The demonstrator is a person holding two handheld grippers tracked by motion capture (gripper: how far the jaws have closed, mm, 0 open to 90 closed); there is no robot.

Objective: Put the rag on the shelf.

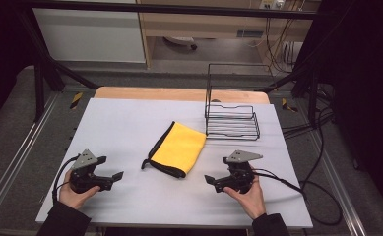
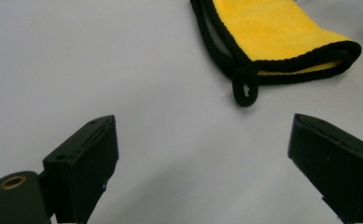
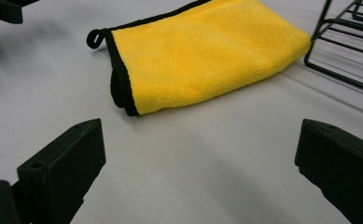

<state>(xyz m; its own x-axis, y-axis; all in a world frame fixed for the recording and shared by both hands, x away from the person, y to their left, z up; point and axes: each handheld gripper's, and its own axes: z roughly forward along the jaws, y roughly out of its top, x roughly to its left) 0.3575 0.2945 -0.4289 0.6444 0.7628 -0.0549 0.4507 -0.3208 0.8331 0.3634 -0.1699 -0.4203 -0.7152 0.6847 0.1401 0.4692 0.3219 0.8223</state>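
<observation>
- Yellow cloth (image 1: 178,148), folded, black-edged, lies flat on the surface (image 1: 130,123) between the two hand-held grippers, ahead of both and touching neither.
- Left hand-held gripper (image 1: 111,179) is released, jaws spread wide with nothing between them; the cloth's black loop (image 2: 245,88) lies just ahead of it. A pinch there would likely catch the loop alone, and the folds could fall open as the cloth lifts.
- Right hand-held gripper (image 1: 212,181) is likewise released and empty, facing the cloth's bound corner (image 3: 122,95). Closing on the top layer only would peel it off the lower ones.
- Jaws coming in low could push the soft cloth along the smooth surface rather than getting under it, bunching it up.
- Rack (image 1: 232,118) stands just beyond the cloth's far end, to the right hand-held gripper's far right; a shove or a wide swing that way could snag the cloth or a jaw on its wires.
- Uneven lifting by the two could twist the fold.
</observation>
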